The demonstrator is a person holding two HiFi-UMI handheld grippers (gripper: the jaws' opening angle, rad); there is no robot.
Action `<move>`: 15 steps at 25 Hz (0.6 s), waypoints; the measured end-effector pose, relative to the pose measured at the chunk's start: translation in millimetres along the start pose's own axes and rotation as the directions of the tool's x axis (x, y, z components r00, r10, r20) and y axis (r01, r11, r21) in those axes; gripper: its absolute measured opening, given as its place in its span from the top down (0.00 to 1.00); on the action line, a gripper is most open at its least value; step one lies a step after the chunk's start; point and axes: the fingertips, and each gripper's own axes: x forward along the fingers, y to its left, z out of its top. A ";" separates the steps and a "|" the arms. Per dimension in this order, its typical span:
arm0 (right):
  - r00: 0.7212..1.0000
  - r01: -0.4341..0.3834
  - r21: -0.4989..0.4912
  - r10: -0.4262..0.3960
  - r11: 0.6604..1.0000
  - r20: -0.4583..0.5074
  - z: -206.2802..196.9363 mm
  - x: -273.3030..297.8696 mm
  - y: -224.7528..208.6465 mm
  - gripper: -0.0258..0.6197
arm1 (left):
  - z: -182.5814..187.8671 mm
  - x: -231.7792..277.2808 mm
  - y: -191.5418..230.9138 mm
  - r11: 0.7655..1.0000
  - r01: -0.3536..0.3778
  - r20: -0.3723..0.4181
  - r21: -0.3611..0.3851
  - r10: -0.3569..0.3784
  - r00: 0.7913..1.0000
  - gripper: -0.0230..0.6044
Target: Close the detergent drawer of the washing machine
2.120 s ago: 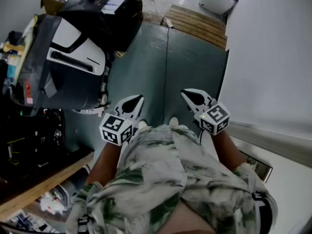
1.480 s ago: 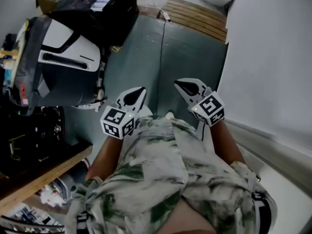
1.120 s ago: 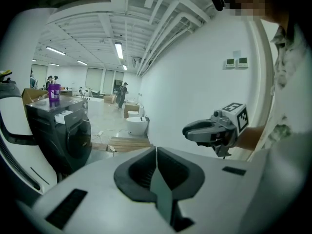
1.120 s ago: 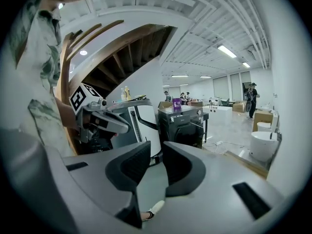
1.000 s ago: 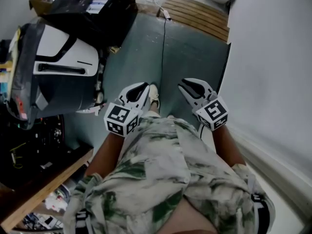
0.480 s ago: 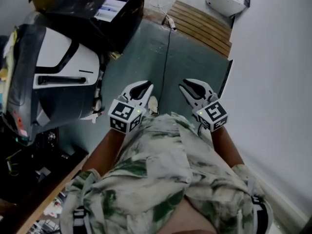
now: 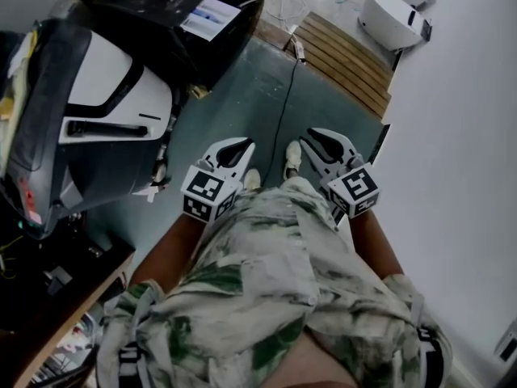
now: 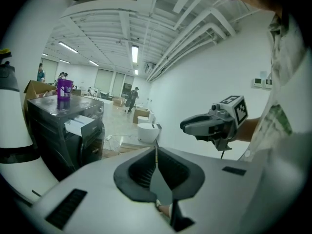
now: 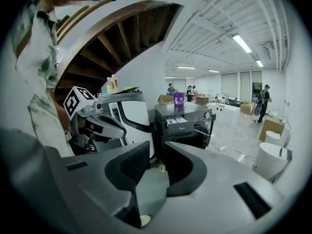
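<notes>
A black washing machine [image 7: 202, 14] wrapped in clear film stands at the top left of the head view. In the right gripper view the washing machine [image 9: 183, 123] is ahead with a purple cup [image 9: 179, 98] on top; its detergent drawer is too small to make out. Both grippers are held in front of the person's body, well short of the machine. My left gripper [image 7: 241, 145] is shut with only a thin slit between its pads and nothing in it. My right gripper [image 7: 312, 134] is open; its jaws have just been opening and nothing is between them.
A large black-and-white appliance [image 7: 105, 103] stands at the left, beside the machine. A wooden pallet [image 7: 343, 51] and a white round unit [image 7: 392, 18] lie ahead on the right. A cable [image 7: 283, 95] runs along the grey-green floor. A white wall [image 7: 452, 136] borders the right.
The person has walked forward, carrying both grippers along. The black machine and the pallet sit lower and nearer in the head view, and a shoe shows between the grippers.
</notes>
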 end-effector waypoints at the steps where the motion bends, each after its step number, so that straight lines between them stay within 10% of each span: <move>1: 1.000 -0.009 -0.004 0.009 1.000 0.003 4.3 7.7 -2.5 0.79 | 0.2 0.0 6.8 1.000 -0.009 0.000 -0.008 0.009 1.000 0.92; 15: 0.981 -0.196 -0.098 0.196 0.976 -0.016 60.0 135.7 -96.1 0.78 | 53.6 28.7 110.3 0.959 -0.257 0.032 -0.121 0.263 0.964 0.92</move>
